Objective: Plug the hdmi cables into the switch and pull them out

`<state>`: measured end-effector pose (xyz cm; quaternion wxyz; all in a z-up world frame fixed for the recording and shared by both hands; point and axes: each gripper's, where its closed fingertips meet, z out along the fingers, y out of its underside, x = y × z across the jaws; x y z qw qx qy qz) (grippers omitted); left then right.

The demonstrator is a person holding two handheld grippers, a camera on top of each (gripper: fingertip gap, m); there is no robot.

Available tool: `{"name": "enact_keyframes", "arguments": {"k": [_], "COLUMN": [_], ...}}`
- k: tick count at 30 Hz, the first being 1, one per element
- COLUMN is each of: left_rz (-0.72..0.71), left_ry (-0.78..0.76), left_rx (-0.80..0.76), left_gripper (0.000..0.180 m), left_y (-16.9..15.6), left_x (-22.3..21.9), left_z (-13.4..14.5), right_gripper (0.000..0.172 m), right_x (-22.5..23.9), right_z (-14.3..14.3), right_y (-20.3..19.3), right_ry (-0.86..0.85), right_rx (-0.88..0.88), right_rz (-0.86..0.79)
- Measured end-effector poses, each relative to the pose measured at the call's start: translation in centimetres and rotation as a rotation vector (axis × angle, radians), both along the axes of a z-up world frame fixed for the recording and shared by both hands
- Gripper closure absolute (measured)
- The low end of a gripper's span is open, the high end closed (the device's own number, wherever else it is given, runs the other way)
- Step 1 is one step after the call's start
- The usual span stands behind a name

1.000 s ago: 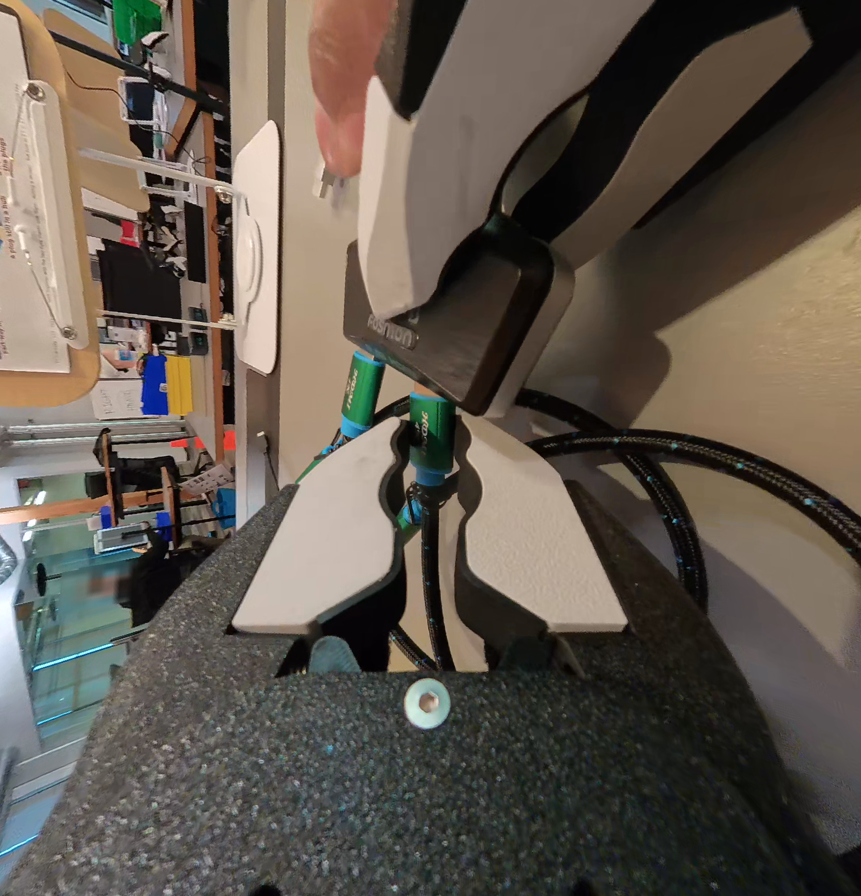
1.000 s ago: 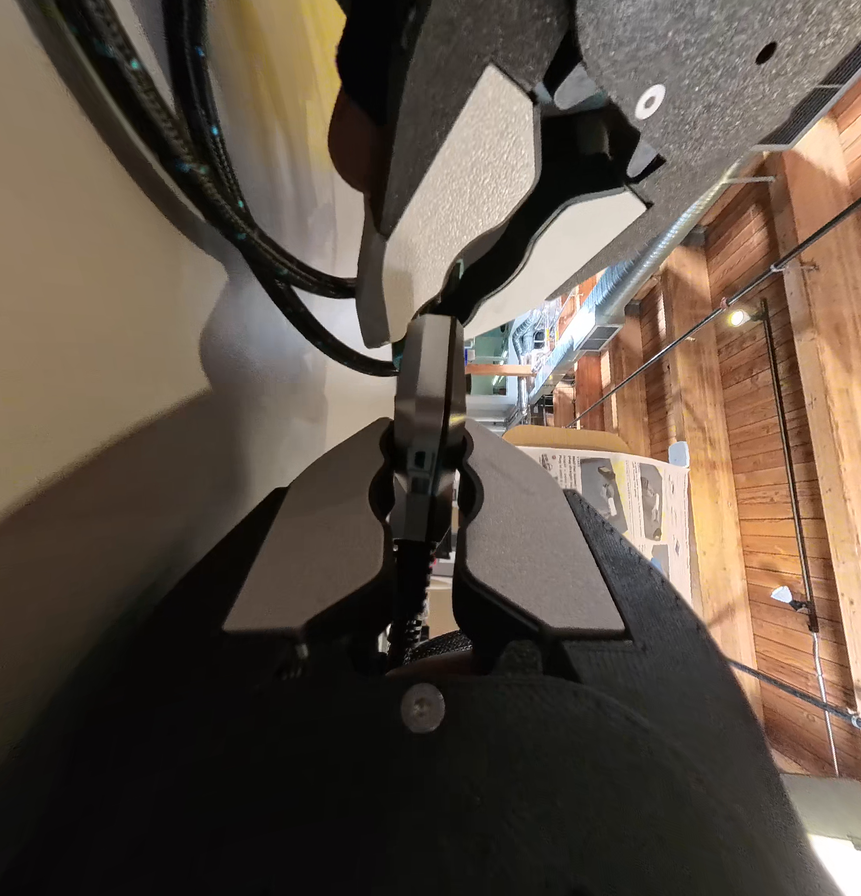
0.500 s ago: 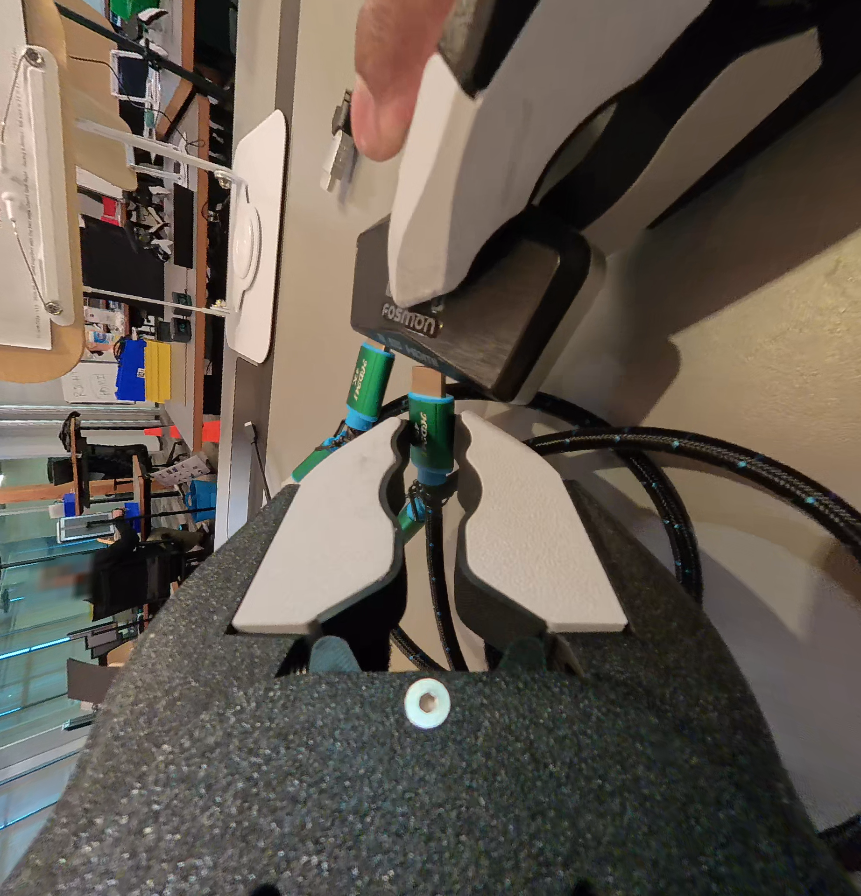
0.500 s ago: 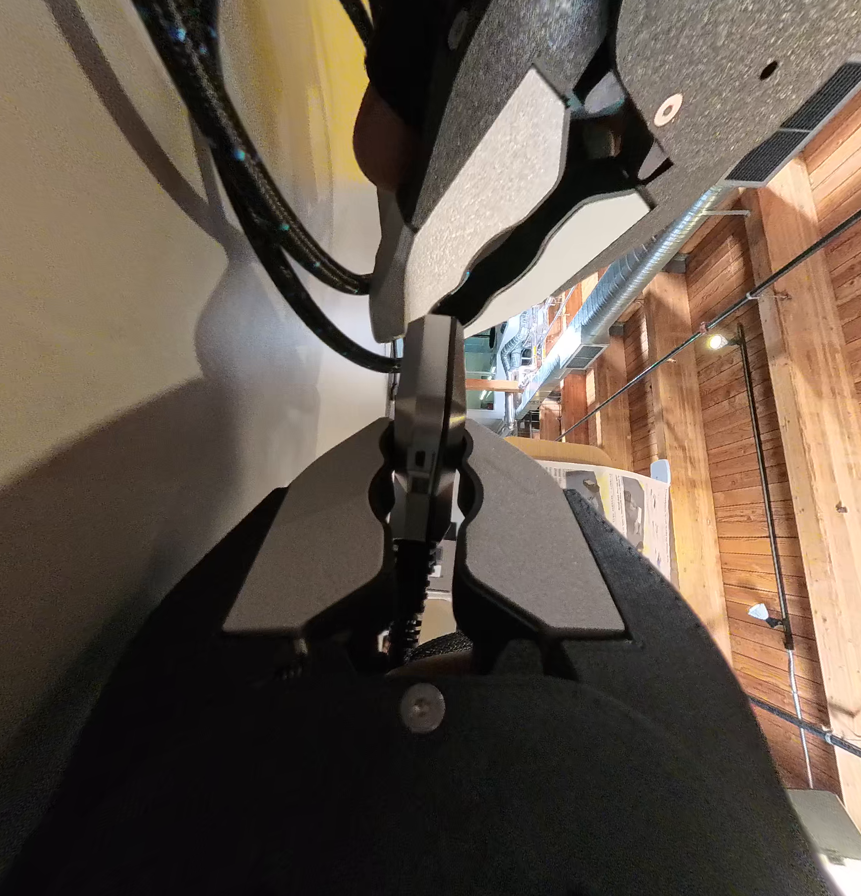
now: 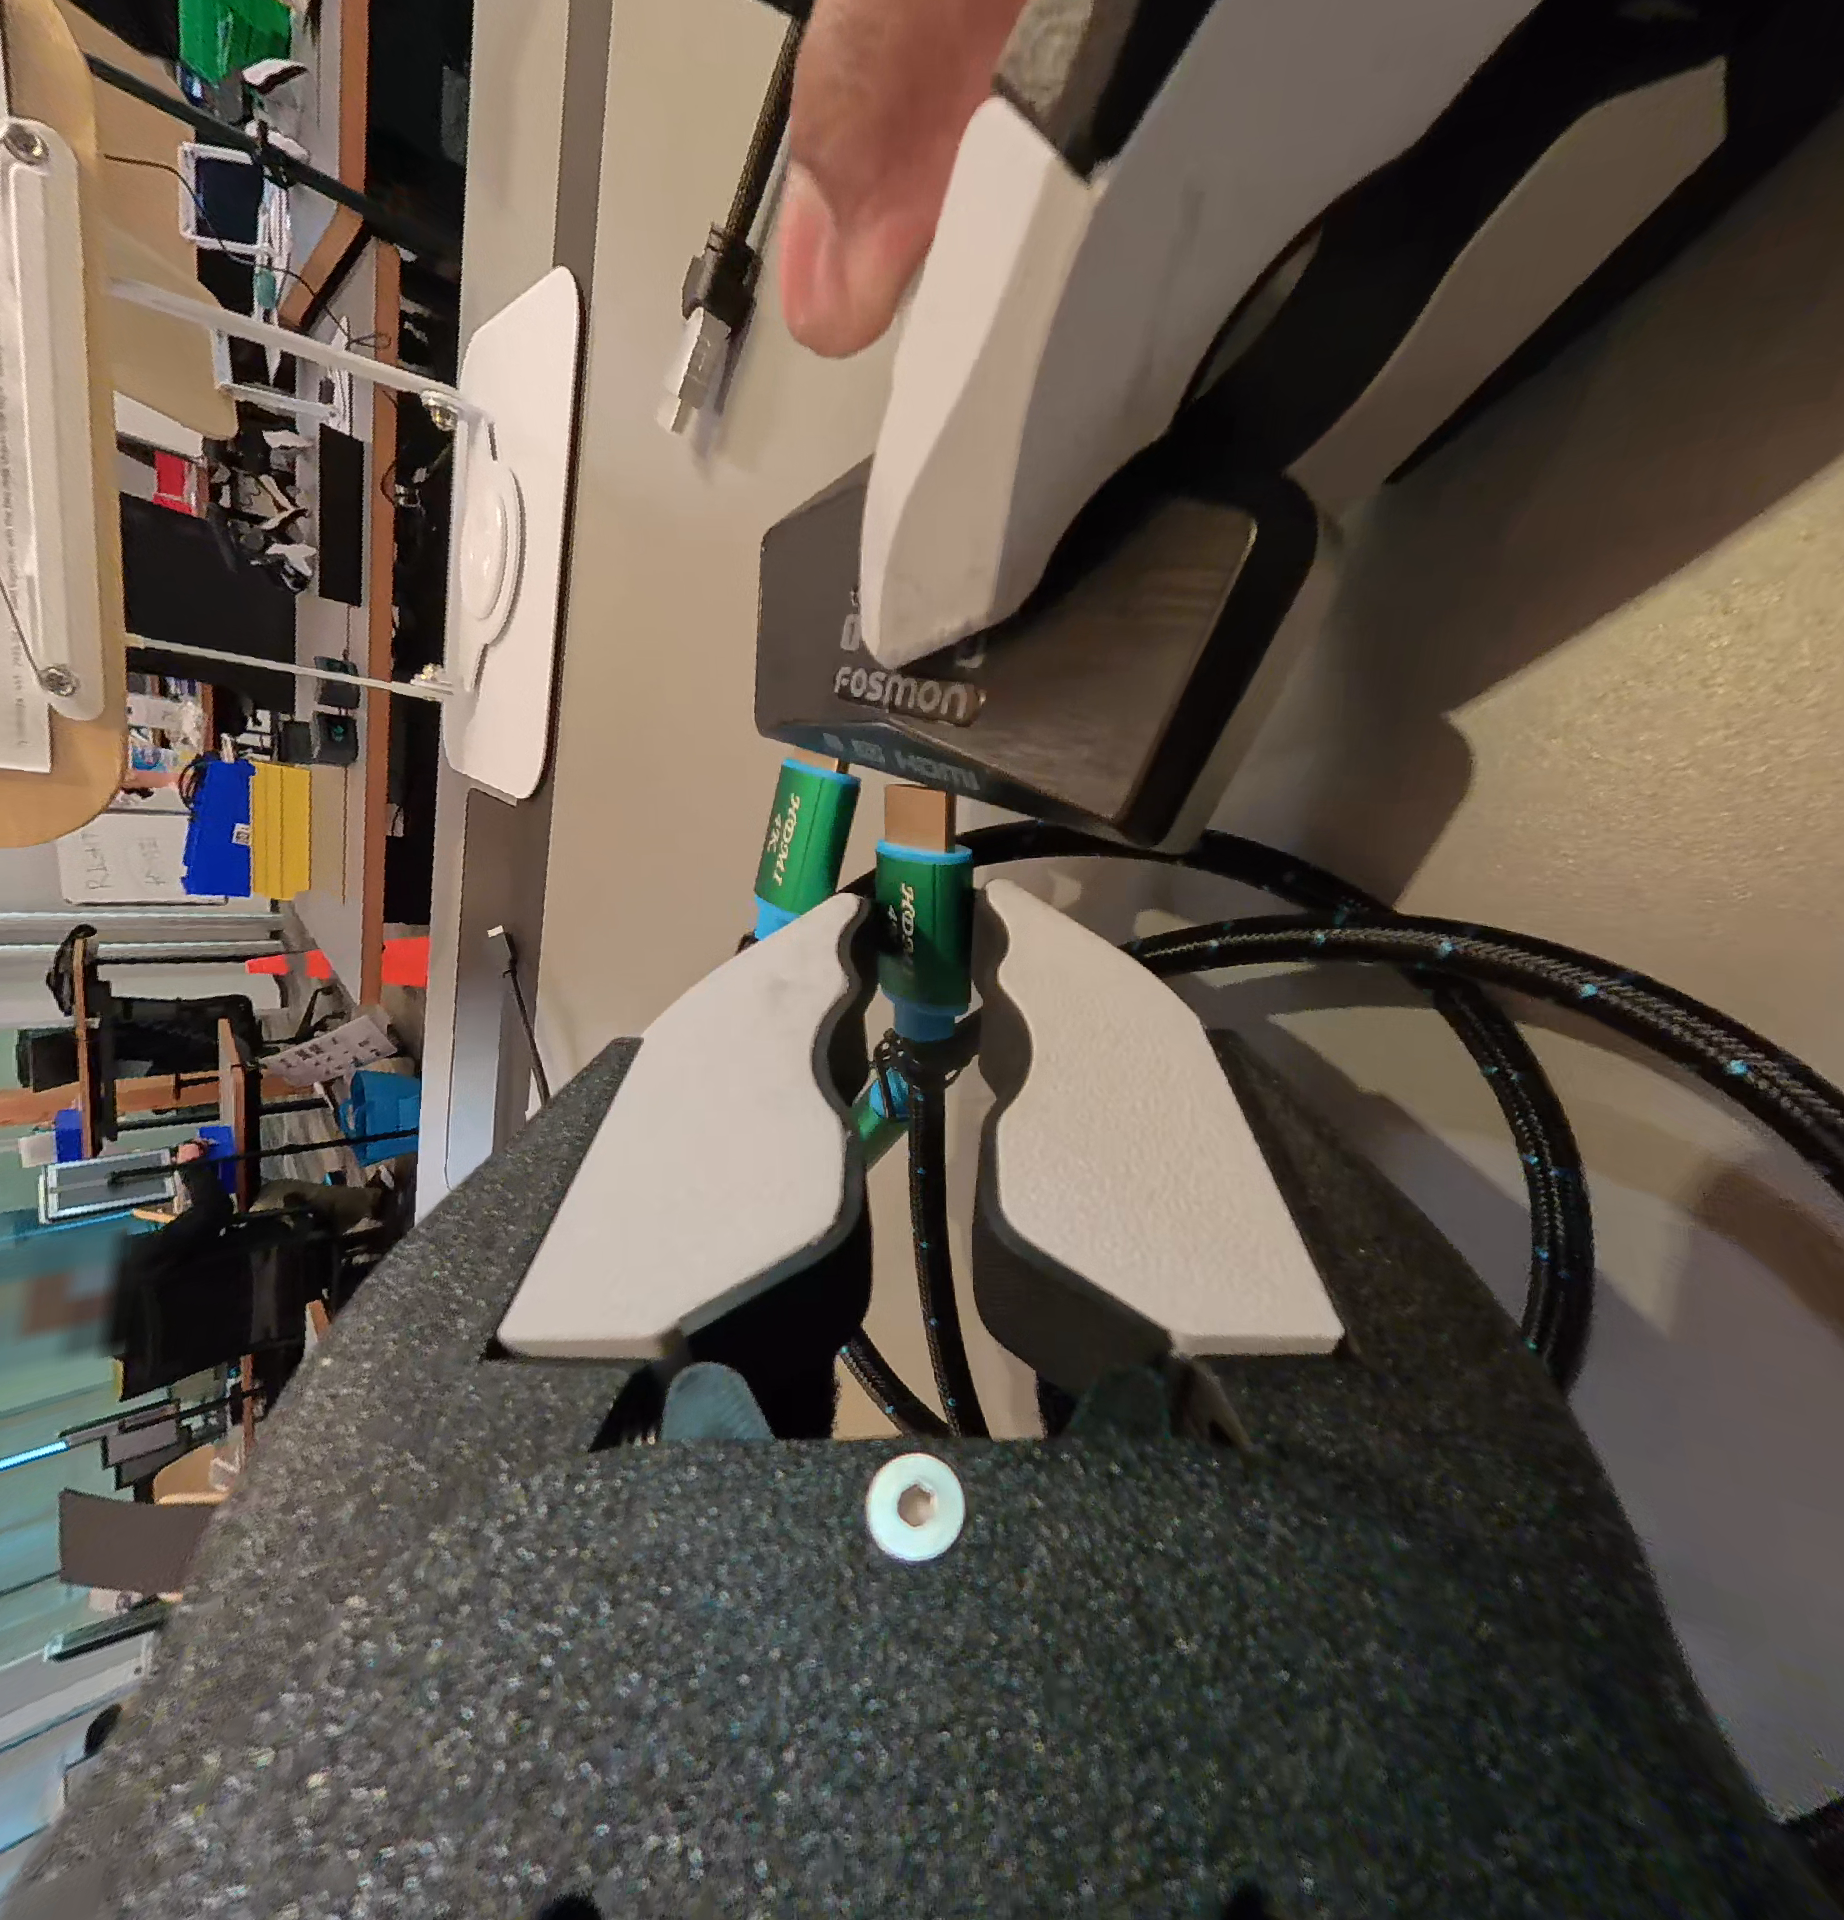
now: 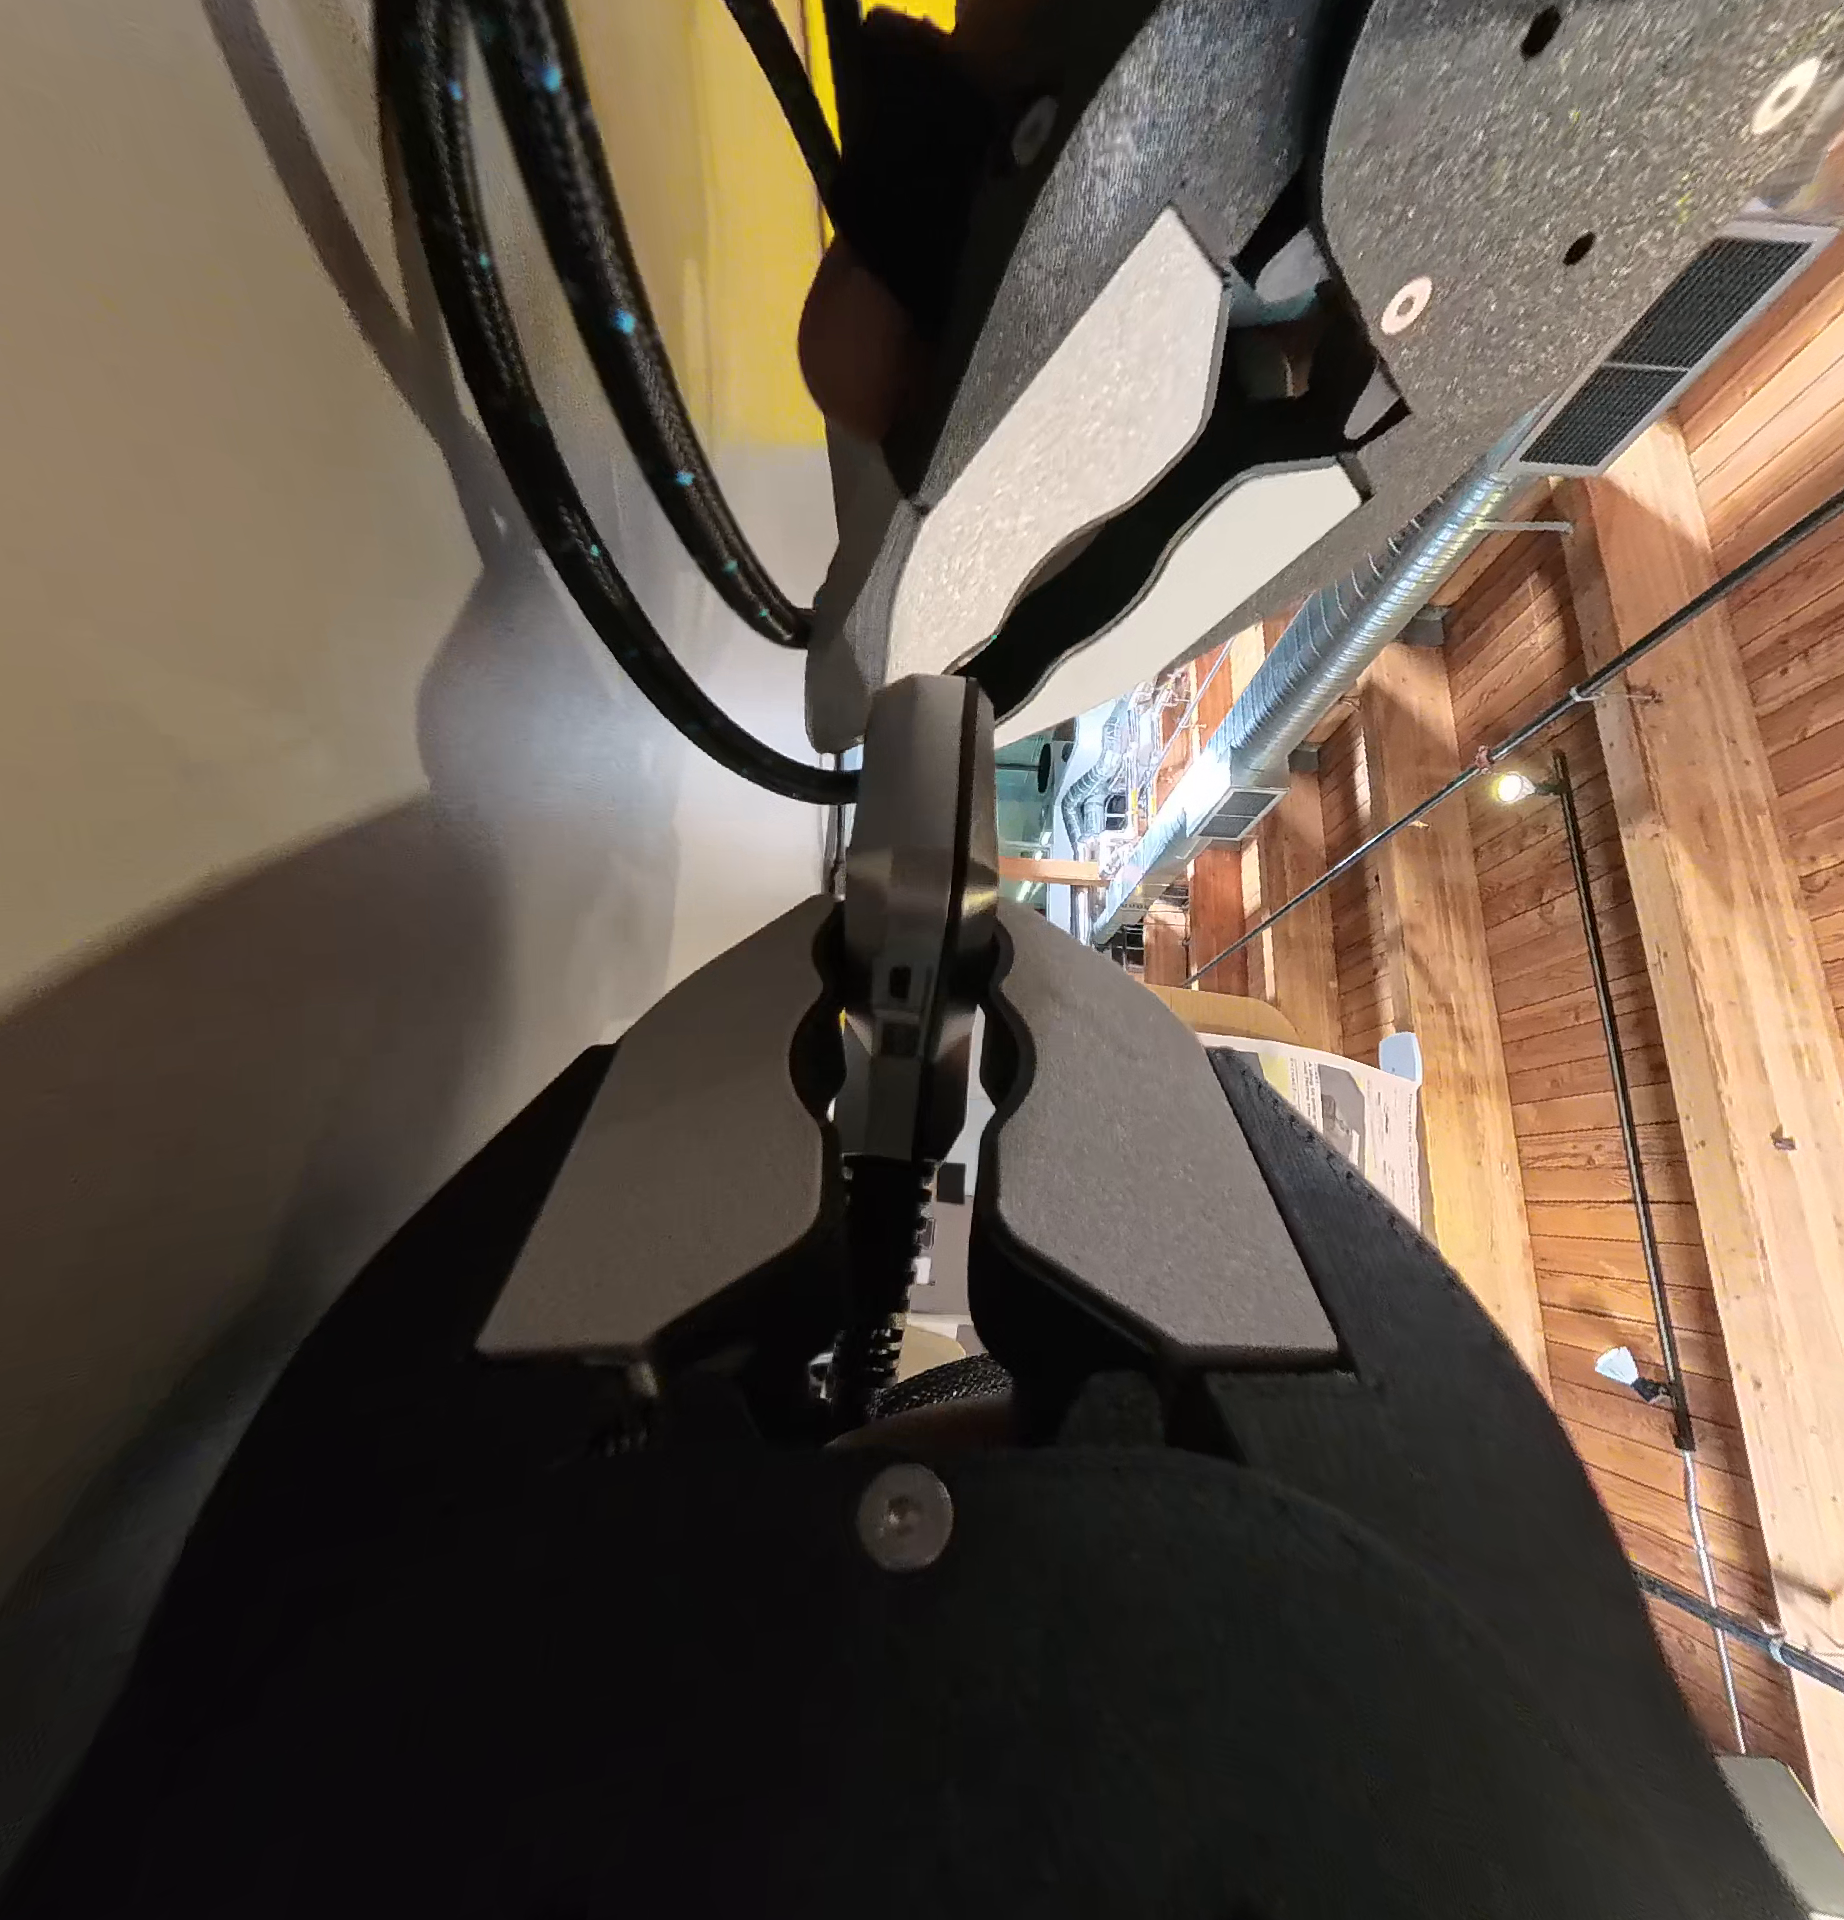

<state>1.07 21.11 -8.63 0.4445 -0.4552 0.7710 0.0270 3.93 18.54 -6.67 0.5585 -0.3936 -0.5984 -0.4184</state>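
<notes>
Meanwhile, the left hand-held gripper [image 5: 923,940] clamps a green HDMI plug [image 5: 920,935], its gold tip just below the black switch box [image 5: 1053,675], which the right hand-held gripper [image 6: 916,971] pinches.

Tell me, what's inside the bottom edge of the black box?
One green plug sits pushed into the black box. The second green plug, clamped in the left gripper's jaws, shows its bare gold tip just outside. The sockets themselves are hidden.
</notes>
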Motion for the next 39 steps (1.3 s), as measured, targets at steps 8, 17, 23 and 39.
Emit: {"name": "enact_keyframes", "arguments": {"k": [8, 17, 23, 39], "left_rz": [-0.019, -0.007, 0.009, 0.049], "left_ry": [-0.002, 0.039, 0.071, 0.083], "left_rx": [0.028, 0.165, 0.217, 0.298], "left_gripper": [0.164, 0.164, 0.165, 0.166], "left_y": [-0.3, -0.2, -0.1, 0.1], "left_x": [0.1, 0.1, -0.1, 0.2], "left_z": [0.2, 0.2, 0.3, -0.4], "right_gripper": [0.15, 0.15, 0.15, 0.15], "right_x": [0.1, 0.0, -0.3, -0.2], "right_z": [0.0, -0.1, -0.1, -0.8], "right_y": [-0.1, -0.1, -0.1, 0.1], "right_ry": [-0.025, -0.036, -0.064, -0.097], "right_rx": [0.008, 0.01, 0.012, -0.053], "right_rz": [0.012, 0.005, 0.005, -0.025]}}
